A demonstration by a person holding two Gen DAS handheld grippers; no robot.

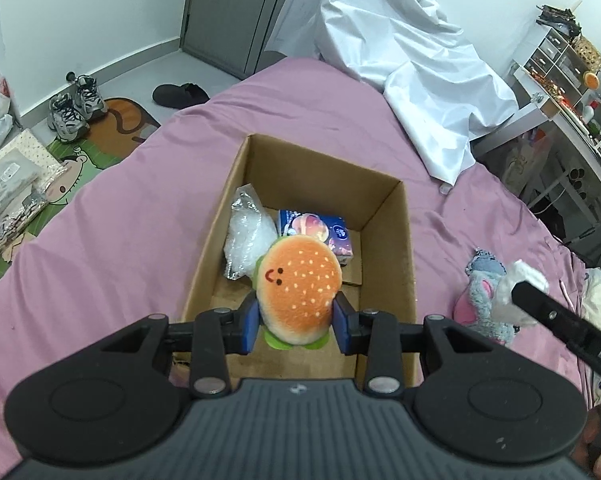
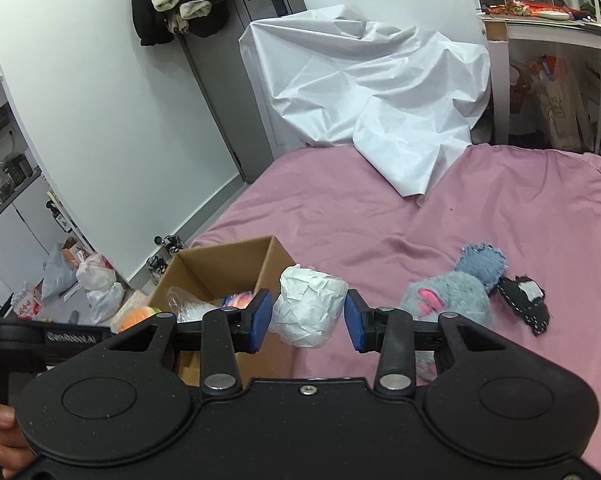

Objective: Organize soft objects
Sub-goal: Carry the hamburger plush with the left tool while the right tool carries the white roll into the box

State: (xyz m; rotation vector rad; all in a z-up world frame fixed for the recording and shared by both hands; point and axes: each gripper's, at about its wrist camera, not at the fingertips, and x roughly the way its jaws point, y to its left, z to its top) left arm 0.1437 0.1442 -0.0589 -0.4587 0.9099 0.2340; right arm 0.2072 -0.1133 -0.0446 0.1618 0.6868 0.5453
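My left gripper [image 1: 296, 322] is shut on an orange burger plush [image 1: 300, 286] with a smiling face and holds it above the near end of an open cardboard box [image 1: 384, 200] on the pink bed. Inside the box lie a clear plastic bag [image 1: 246, 240] and a blue tissue pack [image 1: 320, 230]. My right gripper [image 2: 307, 316] is shut on a white crumpled tissue roll [image 2: 310, 306] and holds it just right of the box [image 2: 220, 264]. The roll also shows in the left wrist view [image 1: 516, 292]. A grey and pink plush [image 2: 448, 296] lies on the bed to the right.
A black fabric piece [image 2: 526, 304] lies beside the grey plush. A white sheet [image 2: 380, 100] is heaped at the far end of the bed [image 2: 500, 208]. Shoes [image 1: 74, 106] and a mat are on the floor to the left. A cluttered desk [image 1: 572, 92] stands at the right.
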